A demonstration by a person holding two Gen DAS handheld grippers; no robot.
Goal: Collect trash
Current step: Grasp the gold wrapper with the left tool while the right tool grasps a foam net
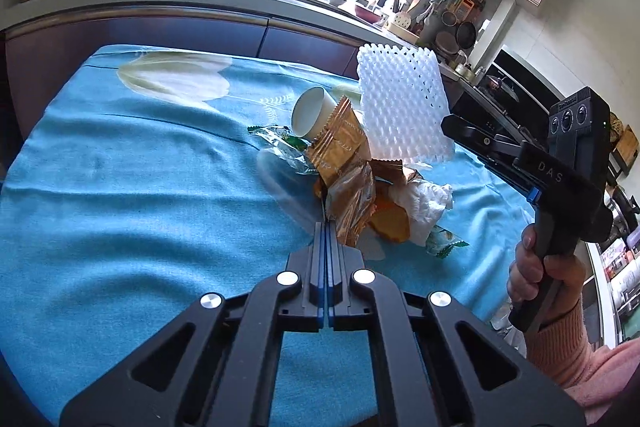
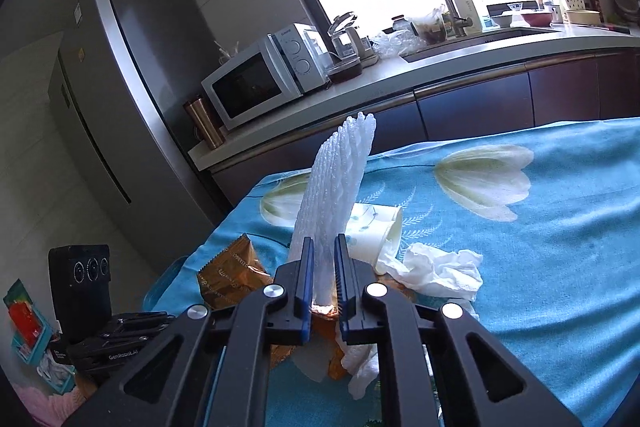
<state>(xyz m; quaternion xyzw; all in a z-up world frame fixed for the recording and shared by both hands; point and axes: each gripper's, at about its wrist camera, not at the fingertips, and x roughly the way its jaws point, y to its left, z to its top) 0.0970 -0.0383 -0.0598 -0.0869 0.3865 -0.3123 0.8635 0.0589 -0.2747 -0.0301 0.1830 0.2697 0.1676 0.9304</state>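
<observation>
- The left gripper (image 1: 325, 227) has its fingers pressed together at the near edge of the trash pile, with an edge of the crinkled clear-and-gold wrapper (image 1: 352, 203) seemingly caught at their tips; how firm that hold is I cannot tell, since the film is thin and the fingers look fully closed.
- The right gripper (image 2: 323, 267) is clamped on the lower edge of the white foam net (image 2: 336, 187); the fingers stay slightly apart because the foam fills the gap; the net stands up on edge above the pile, clear of the cloth, which suits carrying it away without dragging the rest.
- The remaining trash lies bunched near the middle of the worktop (image 1: 120, 187), which is covered by a blue flowered cloth: a tipped paper cup (image 1: 310, 117) with its mouth toward the left gripper, a gold ridged packet (image 1: 340, 143) leaning on it, a crumpled white tissue (image 2: 440, 269) beside the cup, and a green-printed wrapper (image 1: 280, 137) half under the packet.
- A hand (image 1: 536, 267) in a pink sleeve holds the right gripper's handle at the worktop's right edge.
- No bin or bag shows in either view, so where these pieces should go is unclear; I judge both hands to be at the lifting stage, each taking one light piece while the pile waits.
</observation>
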